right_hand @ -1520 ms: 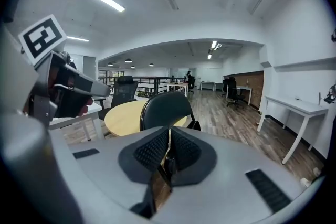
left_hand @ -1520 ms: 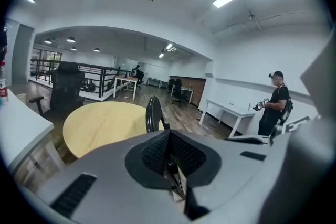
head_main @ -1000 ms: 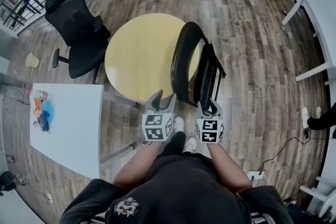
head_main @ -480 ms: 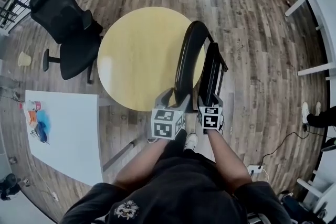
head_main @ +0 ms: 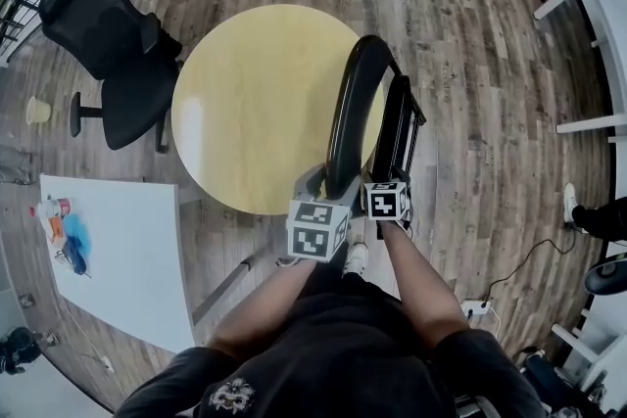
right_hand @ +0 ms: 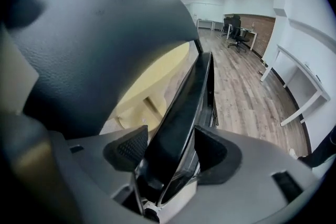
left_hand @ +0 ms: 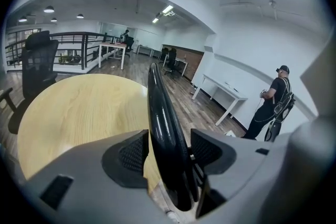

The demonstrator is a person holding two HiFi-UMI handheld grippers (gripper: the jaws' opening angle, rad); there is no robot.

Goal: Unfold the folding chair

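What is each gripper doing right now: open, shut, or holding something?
Left gripper: open, jaws just been opening, backrest between them, not clamped.
Right gripper: open, jaws just been opening, folded seat between them, not clamped.

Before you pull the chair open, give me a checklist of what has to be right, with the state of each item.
1. Left gripper straddles the backrest: ok. Its jaws have just been opening, and the backrest edge is between them.
2. Right gripper straddles the seat panel: ok. Its jaws have just been opening, and the panel is between them.
3. Grips clamped: not ok. Both pairs of jaws stand apart.
4. Unfolded: not ok. The seat panel lies close along the backrest.
5. Room on the seat's side: probably ok. Only floor is there, and the round table stands on the backrest's side.
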